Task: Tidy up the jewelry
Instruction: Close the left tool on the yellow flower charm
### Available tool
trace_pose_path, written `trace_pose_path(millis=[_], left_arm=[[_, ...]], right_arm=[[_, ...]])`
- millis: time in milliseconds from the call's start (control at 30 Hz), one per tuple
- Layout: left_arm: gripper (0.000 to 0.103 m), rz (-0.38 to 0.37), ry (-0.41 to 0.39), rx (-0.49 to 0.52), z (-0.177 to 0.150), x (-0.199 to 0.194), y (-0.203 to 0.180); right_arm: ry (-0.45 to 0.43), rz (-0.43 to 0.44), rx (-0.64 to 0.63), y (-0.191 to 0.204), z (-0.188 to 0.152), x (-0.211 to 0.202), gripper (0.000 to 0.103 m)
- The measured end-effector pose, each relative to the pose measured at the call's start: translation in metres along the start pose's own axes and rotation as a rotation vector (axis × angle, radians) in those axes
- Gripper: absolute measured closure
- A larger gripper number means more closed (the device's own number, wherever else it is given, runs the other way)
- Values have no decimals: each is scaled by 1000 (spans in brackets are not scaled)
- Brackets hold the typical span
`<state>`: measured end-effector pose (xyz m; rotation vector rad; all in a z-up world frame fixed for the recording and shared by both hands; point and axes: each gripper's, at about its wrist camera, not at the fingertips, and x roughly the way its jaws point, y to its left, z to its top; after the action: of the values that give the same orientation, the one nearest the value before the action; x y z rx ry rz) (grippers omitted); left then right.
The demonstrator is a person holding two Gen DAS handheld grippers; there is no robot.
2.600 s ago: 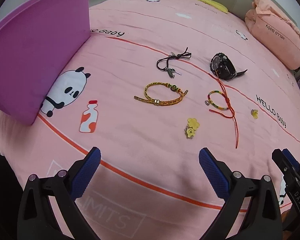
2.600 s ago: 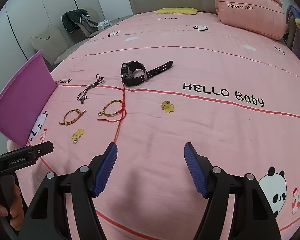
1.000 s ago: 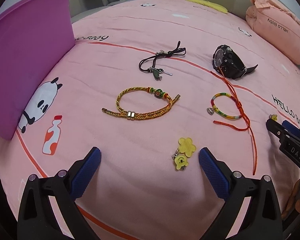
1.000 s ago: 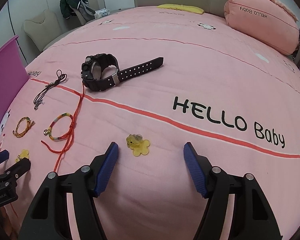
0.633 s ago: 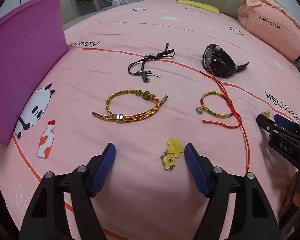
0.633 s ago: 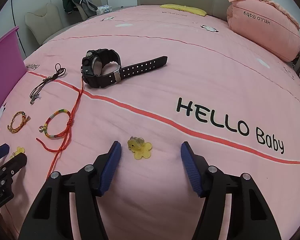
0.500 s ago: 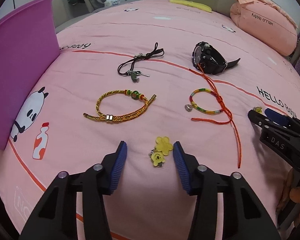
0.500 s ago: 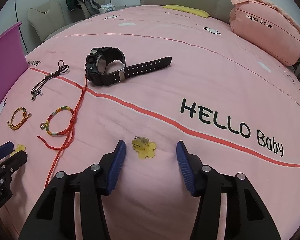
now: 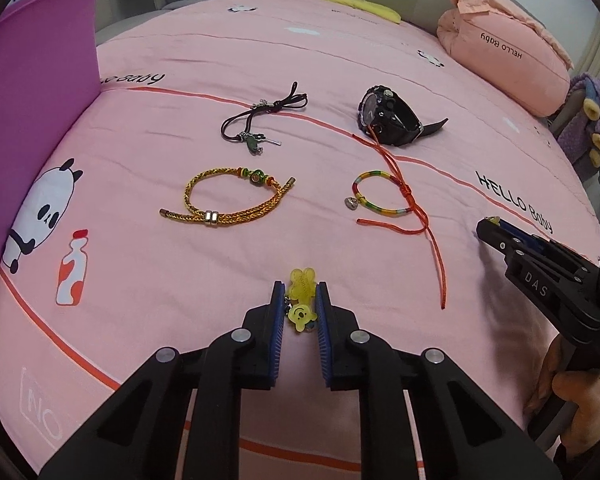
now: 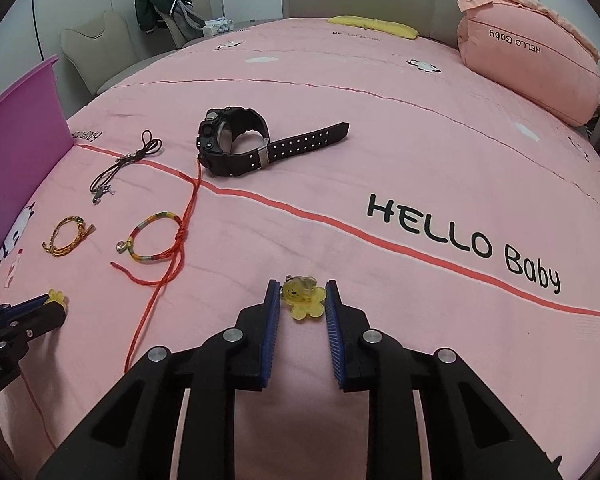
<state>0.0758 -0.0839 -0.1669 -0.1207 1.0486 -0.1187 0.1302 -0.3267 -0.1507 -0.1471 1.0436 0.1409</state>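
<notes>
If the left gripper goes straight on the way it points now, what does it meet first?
The yellow charm already between the left gripper fingers, then the pink bedcover it lies on.

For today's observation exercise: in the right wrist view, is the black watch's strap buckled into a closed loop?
No. The black watch lies on the pink bedspread with its perforated strap stretched out flat to the right, free end unfastened.

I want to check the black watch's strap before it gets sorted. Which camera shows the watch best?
The right wrist view: the black watch lies side-on with its whole perforated strap stretched out in plain sight. The left wrist view shows the watch smaller, dial towards the camera, with only the strap's tip showing behind the case.
</notes>
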Motion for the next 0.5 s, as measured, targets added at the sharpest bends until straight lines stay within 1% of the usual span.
trace_pose_path(millis=[233, 500], left_arm=[[88, -14, -25, 52, -6, -28, 2], [88, -56, -32, 84, -10, -66, 18]], right_arm=[[-21, 16, 48, 10, -9, -35, 81], [-64, 45, 103, 37, -14, -86, 81]])
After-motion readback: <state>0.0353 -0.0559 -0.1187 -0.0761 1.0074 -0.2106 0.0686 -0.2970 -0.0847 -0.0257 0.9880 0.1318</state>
